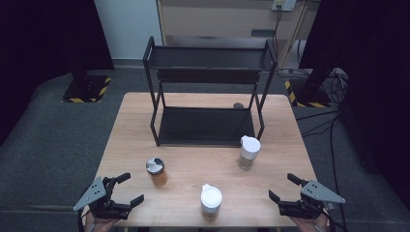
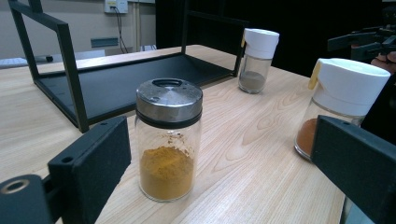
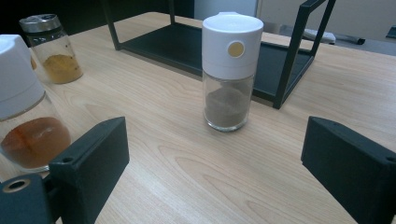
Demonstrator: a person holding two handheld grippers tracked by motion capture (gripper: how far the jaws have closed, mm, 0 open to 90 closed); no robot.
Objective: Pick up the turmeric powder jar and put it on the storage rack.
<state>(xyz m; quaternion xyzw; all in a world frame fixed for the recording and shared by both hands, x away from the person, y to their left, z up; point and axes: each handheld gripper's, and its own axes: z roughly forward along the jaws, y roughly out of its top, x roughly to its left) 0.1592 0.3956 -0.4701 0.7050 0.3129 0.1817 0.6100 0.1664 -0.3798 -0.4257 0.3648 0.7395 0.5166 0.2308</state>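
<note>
Black left gripper (image 1: 129, 189) – jaws apart, empty | black right gripper (image 1: 285, 189) likewise | metal-lidded glass jar of yellow powder (image 2: 168, 139) just ahead of left jaws on wooden table (image 1: 193, 159) | white-capped orange-powder jar (image 2: 343, 100) – base hidden behind jaw

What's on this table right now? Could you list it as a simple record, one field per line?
Surface: wooden table
Rack: black two-shelf rack at the far side, both shelves bare
Jar 1: metal-lidded jar of yellow powder, upright, in front of the left gripper
Jar 2: white-capped jar of grey-brown powder, upright, near the rack's right leg
Jar 3: white-capped jar of orange-red powder, upright, at the near edge
Left gripper: open, holding nothing
Right gripper: open, holding nothing
</note>
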